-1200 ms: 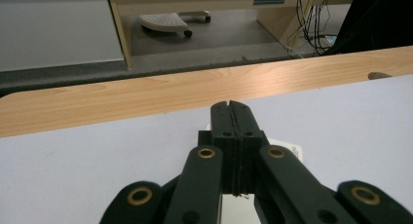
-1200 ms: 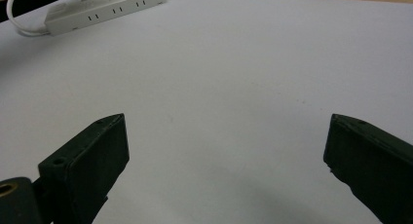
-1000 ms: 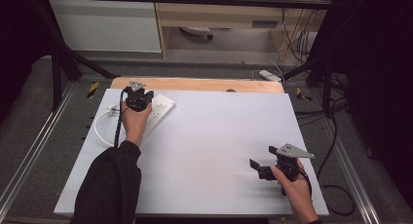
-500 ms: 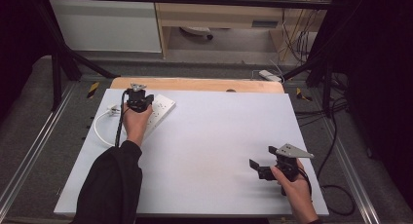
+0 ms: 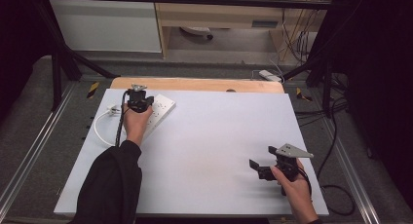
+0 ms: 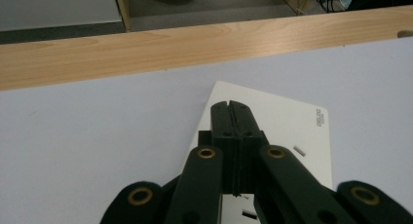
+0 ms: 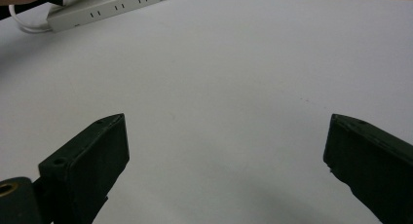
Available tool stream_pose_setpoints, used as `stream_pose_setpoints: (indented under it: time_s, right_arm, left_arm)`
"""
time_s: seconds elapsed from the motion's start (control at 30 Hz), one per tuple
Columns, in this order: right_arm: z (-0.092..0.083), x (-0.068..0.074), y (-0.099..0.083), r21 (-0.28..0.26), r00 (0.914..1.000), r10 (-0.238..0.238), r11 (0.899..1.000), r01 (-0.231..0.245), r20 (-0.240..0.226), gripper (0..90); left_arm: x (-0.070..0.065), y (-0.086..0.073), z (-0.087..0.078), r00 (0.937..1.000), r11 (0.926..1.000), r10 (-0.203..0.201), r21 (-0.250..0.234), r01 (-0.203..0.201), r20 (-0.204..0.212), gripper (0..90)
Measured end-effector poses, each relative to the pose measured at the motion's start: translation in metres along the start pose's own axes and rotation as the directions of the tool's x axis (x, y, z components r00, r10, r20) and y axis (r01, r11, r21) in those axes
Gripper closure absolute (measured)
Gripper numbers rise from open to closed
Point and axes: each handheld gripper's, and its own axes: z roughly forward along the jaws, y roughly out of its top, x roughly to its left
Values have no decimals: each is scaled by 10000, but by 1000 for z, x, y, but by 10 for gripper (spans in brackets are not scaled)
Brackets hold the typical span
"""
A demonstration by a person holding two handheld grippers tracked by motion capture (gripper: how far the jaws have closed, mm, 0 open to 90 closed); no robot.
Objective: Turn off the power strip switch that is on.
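1. The white power strip (image 5: 157, 112) lay at the far left of the white tabletop (image 5: 209, 136), close to the bare wooden edge (image 5: 195, 84) at the back, set at a slant with its far end pointing toward the table's middle.
2. Its white cable (image 5: 100, 129) looped off the near end toward the table's left edge.
3. The left gripper (image 5: 138, 103), held in the person's left hand (image 5: 135, 124), hung directly over the strip; in the left gripper view its two black jaws were pressed flat together with nothing between them, their tips (image 6: 231, 109) poised above the strip's pale casing (image 6: 287, 121) near a small grey logo.
4. Whether those tips touched the casing could not be told.
5. A dark sleeve (image 5: 109, 185) covered the left forearm, which came in from the near edge.
6. The middle of the tabletop lay between the two hands, which were well apart.
7. At the near right, the right gripper (image 5: 260, 166) rested low over the tabletop in the person's right hand (image 5: 292, 185), a grey three-cornered plate (image 5: 292, 150) on top.
8. In the right gripper view its jaws stood wide apart, holding nothing, with the strip (image 7: 104, 7) seen far off beyond them.
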Motion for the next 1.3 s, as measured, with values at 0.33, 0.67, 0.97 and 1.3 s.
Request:
stream_pose_setpoints:
  time_s: [0.33, 0.67, 0.97, 1.3]
  right_arm:
    - [-1, -1, -1, 26, 10000, 32, 10000, -32, 22, 32]
    - [-1, -1, -2, 31, 10000, 57, 10000, -58, 29, 32]
    - [-1, 0, -1, 5, 9999, -6, 10000, 6, -116, 33]
    - [-2, 0, -1, -51, 10000, 29, 10000, -30, -75, 32]
  left_arm:
    - [-2, 6, 13, 9998, 9997, 195, 172, -195, -37, 900]
    - [1, 9, 19, 9999, 9991, 25, 414, -19, -144, 900]
    - [0, 6, 23, 9998, 9981, 61, 611, -49, -186, 900]
    - [0, 6, 24, 9999, 9978, 52, 665, -43, -121, 900]
